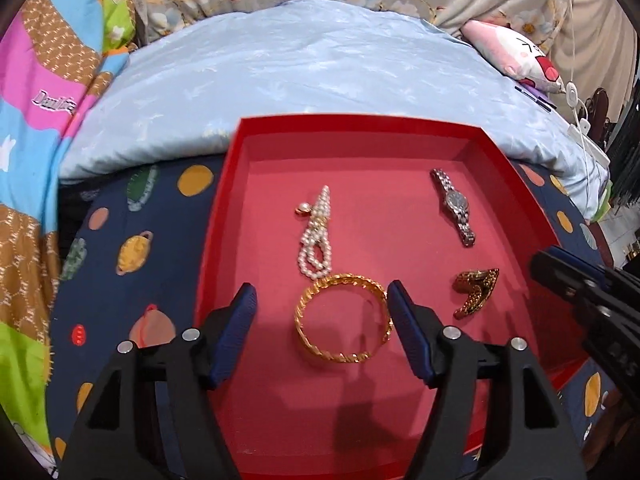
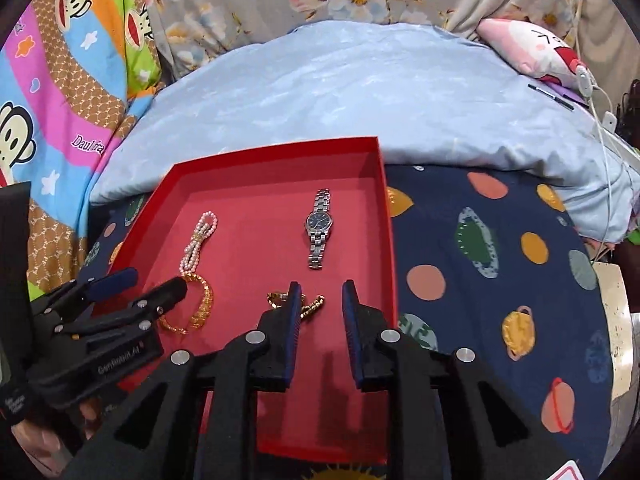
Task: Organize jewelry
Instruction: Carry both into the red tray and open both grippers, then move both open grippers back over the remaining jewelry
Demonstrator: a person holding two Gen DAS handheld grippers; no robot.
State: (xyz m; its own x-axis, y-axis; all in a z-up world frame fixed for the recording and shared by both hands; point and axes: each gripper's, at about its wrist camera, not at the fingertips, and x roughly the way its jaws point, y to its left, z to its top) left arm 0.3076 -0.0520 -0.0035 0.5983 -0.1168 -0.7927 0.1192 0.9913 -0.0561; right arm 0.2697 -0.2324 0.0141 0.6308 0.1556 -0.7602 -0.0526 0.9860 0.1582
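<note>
A red tray [image 1: 360, 126] lies on the planet-print cloth and holds a pearl strand [image 1: 316, 240], a silver watch [image 1: 454, 204], a gold bangle [image 1: 342, 320] and a small gold chain piece [image 1: 478, 290]. My left gripper [image 1: 322, 304] is open over the tray, its fingers either side of the bangle and holding nothing. In the right wrist view the tray [image 2: 280, 152] shows the pearls [image 2: 200, 240], watch [image 2: 319, 226], bangle [image 2: 196, 306] and chain piece [image 2: 304, 304]. My right gripper [image 2: 320, 300] is open and empty, just above the chain piece.
A navy planet-print cloth [image 2: 500, 280] covers the surface around the tray. A pale blue quilt [image 1: 300, 80] lies behind it, with a pink plush pillow [image 1: 516, 56] and white cables [image 1: 578, 112] at the far right. A bright cartoon blanket [image 2: 60, 100] is on the left.
</note>
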